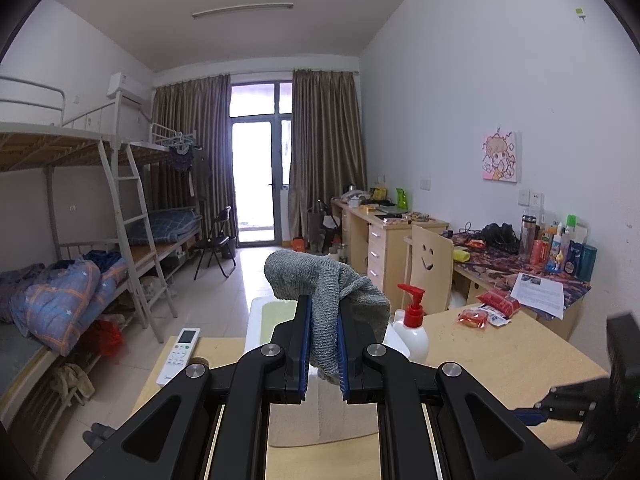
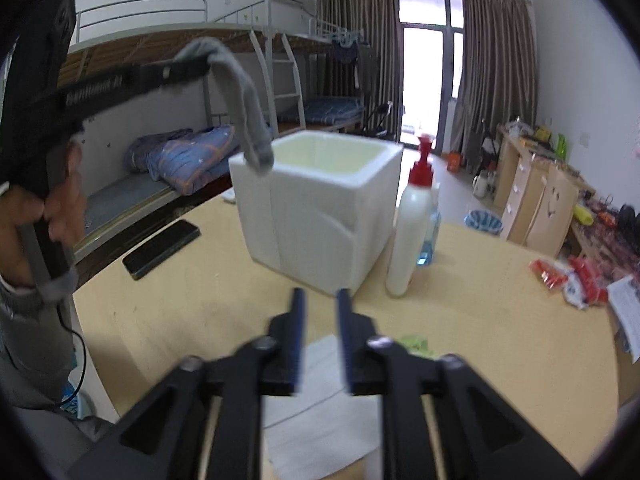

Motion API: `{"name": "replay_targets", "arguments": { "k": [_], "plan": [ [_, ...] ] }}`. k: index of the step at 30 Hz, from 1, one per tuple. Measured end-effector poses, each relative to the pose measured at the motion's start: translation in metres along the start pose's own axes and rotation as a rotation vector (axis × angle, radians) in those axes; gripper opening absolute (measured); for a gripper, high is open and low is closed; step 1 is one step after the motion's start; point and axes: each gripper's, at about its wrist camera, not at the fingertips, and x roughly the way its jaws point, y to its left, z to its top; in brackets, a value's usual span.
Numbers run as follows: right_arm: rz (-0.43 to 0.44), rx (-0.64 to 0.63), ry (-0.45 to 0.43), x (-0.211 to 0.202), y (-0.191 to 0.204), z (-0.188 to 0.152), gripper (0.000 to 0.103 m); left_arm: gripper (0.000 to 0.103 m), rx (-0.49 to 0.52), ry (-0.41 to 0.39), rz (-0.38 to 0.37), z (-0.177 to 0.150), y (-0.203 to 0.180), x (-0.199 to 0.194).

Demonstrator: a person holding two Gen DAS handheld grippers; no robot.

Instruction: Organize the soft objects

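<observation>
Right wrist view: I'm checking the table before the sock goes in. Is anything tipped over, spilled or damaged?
Nothing stands out. The white box sits upright and open, the pump bottle stands beside it, and the phone lies flat. The left gripper holds the grey sock near the box's rim.

soft daylight enters through the far balcony door [image 1: 256, 176], blown out white; fisheye edges bend and darken; the right wrist view is motion-blurred.

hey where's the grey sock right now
The grey sock is pinched in the left tool, held up in the air. In the right wrist view it dangles at upper left, its end near the left rim of the white foam box.
</observation>
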Motion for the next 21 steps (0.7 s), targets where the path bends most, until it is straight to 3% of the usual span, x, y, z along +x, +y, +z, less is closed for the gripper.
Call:
{"name": "replay_targets", "arguments": {
  "k": [1,2,14,21],
  "plan": [
    [0.008,0.009,0.008,0.001,-0.001,-0.004,0.048,0.012,-0.002,-0.003,0.001,0.001,0.001,0.001],
    [0.010,0.025,0.011,0.002,-0.001,-0.008,0.055,0.012,-0.003,-0.005,0.001,0.000,0.003,0.001],
    [0.046,0.033,0.152,0.020,0.004,-0.052,0.056,0.012,0.007,-0.003,0.010,0.009,0.002,0.025],
    [0.060,0.050,0.207,0.032,0.003,-0.063,0.056,0.012,-0.002,0.057,-0.023,0.011,0.005,0.058]
  ]
}}
